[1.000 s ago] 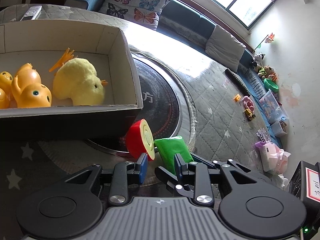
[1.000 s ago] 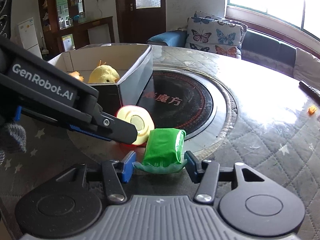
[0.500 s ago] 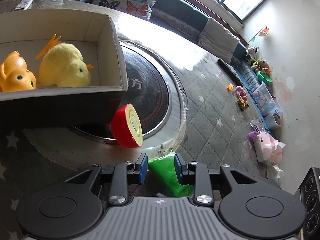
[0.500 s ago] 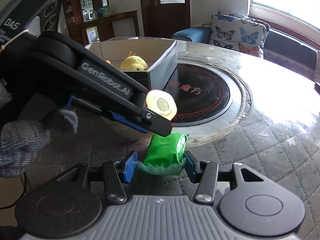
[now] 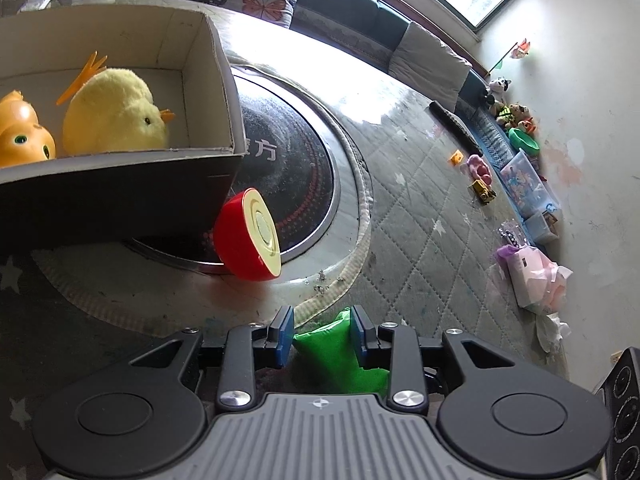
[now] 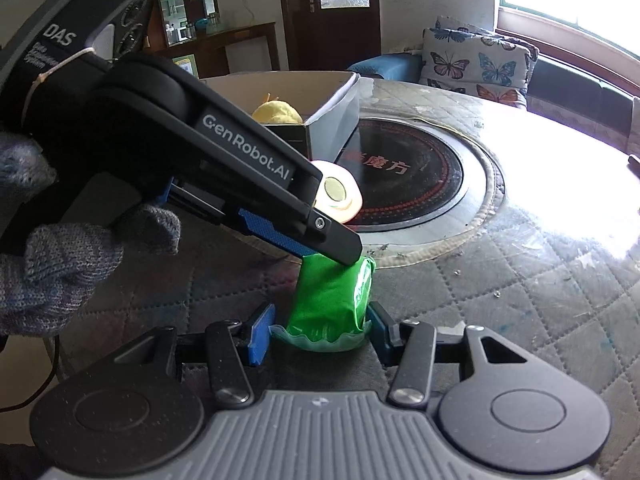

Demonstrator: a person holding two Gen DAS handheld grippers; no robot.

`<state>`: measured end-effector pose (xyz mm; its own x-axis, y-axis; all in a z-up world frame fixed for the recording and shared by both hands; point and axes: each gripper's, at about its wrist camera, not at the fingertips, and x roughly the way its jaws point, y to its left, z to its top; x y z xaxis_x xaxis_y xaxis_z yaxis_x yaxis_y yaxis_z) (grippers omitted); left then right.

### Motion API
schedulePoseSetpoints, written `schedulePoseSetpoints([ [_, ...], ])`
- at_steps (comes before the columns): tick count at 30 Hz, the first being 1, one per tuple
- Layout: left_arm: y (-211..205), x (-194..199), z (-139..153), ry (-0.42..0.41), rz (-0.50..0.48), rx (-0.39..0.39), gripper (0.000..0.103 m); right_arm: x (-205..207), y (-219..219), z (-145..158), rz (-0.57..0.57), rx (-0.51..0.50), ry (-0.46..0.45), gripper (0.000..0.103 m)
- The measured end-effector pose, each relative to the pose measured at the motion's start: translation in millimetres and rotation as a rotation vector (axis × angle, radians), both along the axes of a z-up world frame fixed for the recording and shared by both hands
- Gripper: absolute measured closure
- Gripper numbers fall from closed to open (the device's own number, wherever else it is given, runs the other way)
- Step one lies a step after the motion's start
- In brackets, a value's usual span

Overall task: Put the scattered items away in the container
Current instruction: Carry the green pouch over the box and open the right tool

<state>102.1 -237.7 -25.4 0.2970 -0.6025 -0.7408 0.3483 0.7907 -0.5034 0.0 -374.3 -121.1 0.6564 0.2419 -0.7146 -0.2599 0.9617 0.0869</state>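
Note:
A green soft packet lies on the quilted table cover, and it also shows in the right wrist view. My left gripper has its jaws around the packet's far end, the right pad touching it, a gap at the left. My right gripper is open and straddles the near end. A red half-apple toy stands just beyond, in front of the cardboard box. The box holds a yellow plush chick and an orange toy.
A round black induction plate sits in the table's middle, partly under the box. A dark remote lies at the far table edge. Small toys and bags lie on the floor at the right. The gloved hand holds the left gripper.
My left gripper has drawn back from the half-apple and come down over the green packet, whose far end now sits between its jaws. My right gripper stays around the near end.

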Motion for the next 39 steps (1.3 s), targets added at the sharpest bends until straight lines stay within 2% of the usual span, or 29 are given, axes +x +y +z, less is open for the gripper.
schedulePoseSetpoints([
  [8,30.1,-3.7,6.0,0.030,0.027,-0.068,0.071,-3.3,12.9,11.1,0.025,0.011,-0.039,0.056],
  [14,57.2,-2.7,41.3,-0.064,0.074,-0.104,0.071,7.0,31.6,39.6,0.069,0.009,-0.128,0.057],
  [23,89.0,32.8,81.3,-0.204,0.183,-0.103,0.071,66.7,56.5,71.0,0.120,0.026,-0.251,0.057],
  [32,116.9,73.8,75.3,-0.210,0.280,-0.073,0.071,128.2,80.7,63.6,0.177,0.059,-0.237,0.057],
  [39,135.8,89.5,54.3,-0.168,0.329,-0.053,0.071,150.4,95.0,41.3,0.215,0.062,-0.201,0.056],
])
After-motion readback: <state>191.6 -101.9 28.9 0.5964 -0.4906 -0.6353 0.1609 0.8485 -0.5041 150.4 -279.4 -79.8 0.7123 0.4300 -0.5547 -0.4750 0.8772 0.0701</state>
